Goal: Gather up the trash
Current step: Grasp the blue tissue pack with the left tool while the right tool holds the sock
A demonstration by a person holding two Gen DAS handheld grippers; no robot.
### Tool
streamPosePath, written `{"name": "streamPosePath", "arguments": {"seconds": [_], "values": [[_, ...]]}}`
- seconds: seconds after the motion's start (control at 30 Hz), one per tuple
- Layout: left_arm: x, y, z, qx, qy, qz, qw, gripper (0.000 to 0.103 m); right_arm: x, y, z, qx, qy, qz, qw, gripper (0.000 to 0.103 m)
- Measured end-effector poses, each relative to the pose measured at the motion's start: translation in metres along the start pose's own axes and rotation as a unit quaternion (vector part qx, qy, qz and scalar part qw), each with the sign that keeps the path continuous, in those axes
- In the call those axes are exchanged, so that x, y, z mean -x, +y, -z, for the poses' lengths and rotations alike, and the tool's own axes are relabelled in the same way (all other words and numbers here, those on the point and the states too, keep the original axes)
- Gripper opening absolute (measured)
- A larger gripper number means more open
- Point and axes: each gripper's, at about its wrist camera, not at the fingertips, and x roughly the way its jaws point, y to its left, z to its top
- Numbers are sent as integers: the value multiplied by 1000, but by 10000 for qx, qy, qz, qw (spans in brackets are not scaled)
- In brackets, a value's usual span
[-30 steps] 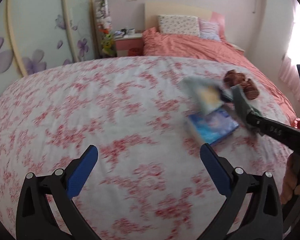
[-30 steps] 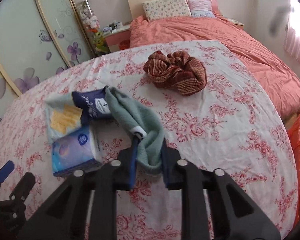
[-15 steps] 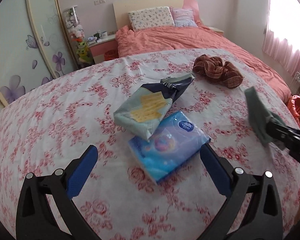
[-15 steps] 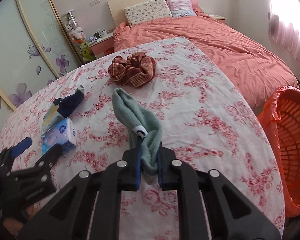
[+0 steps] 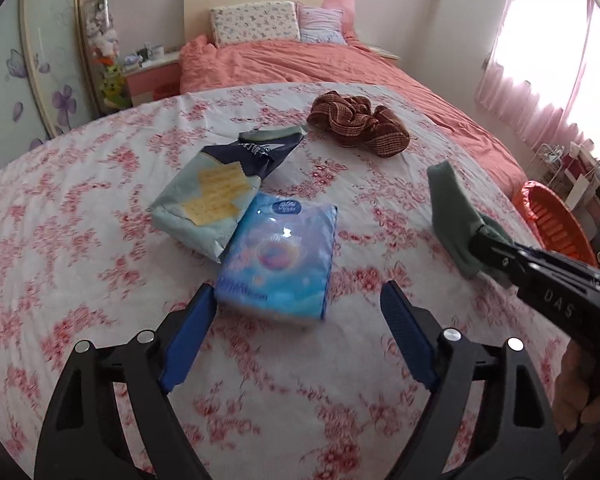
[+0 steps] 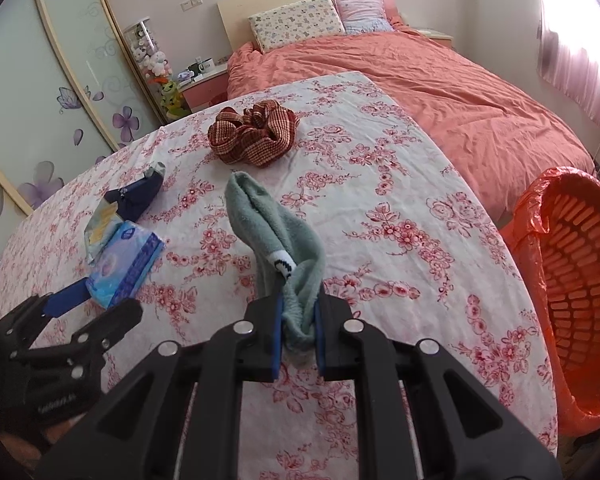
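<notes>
My right gripper (image 6: pixel 297 312) is shut on a green sock (image 6: pixel 274 236) and holds it above the floral sheet; the sock also shows in the left wrist view (image 5: pixel 454 216). My left gripper (image 5: pixel 296 312) is open and empty, its jaws on either side of the near end of a blue tissue pack (image 5: pixel 278 260), also in the right wrist view (image 6: pixel 126 262). A pale green and navy cracker bag (image 5: pixel 220 196) lies against the pack's far side. An orange basket (image 6: pixel 572 292) stands on the floor at the right, beside the bed.
A crumpled brown plaid cloth (image 5: pixel 358 122) lies farther up the floral sheet (image 5: pixel 100 240). Beyond it are a salmon duvet (image 6: pixel 440 80) and pillows. A wardrobe with flower decals (image 6: pixel 40 100) stands at the left, next to a nightstand (image 5: pixel 152 68).
My left gripper has swung toward the tissue pack and come close to it. My right gripper has carried the sock right, away from the bag and pack, toward the orange basket.
</notes>
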Motion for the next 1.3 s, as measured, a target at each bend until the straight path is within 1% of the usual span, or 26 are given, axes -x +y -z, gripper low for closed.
{"name": "streamPosePath", "arguments": {"seconds": [0.03, 0.07, 0.17, 0.23, 0.33, 0.37, 0.47, 0.57, 0.9, 1.1, 1.17, 1.27, 1.3], "values": [[0, 0, -1, 21, -21, -71, 10000, 84, 0, 0, 1, 8, -2, 7, 10000, 13], [-1, 2, -3, 89, -39, -222, 9997, 84, 0, 0, 1, 9, 4, 14, 10000, 13], [-7, 5, -12, 209, -34, -397, 9990, 84, -1, -1, 1, -35, 22, 14, 10000, 13], [-10, 2, -16, 178, -22, -473, 9987, 83, -2, -1, 2, -40, 32, 21, 10000, 13], [-16, -6, -17, 25, 46, -598, 9982, 69, -3, -2, 1, -37, 37, 26, 10000, 14], [-19, -7, -16, 9, 111, -612, 9981, 61, -3, -2, 1, -34, 37, 26, 10000, 14], [-16, -7, -11, 62, 87, -616, 9980, 56, -1, -2, 3, 15, 21, 23, 10000, 14], [-8, -3, -2, 81, 106, -588, 9982, 56, 2, -5, 7, 47, 5, 27, 10000, 14], [14, 2, 27, 164, 38, -728, 9972, 56, 14, -1, 20, 122, -23, 33, 9999, 14], [26, 11, 39, 374, 20, -740, 9966, 56, 25, 4, 32, 275, -18, -21, 9996, 14], [26, 13, 41, 407, 12, -775, 9962, 58, 25, 7, 33, 333, -42, -1, 9994, 21], [25, 16, 39, 490, 13, -767, 9958, 64, 25, 9, 32, 289, -82, -36, 9995, 24], [24, 16, 39, 504, 15, -774, 9957, 64, 24, 9, 31, 280, -87, -47, 9996, 24]]}}
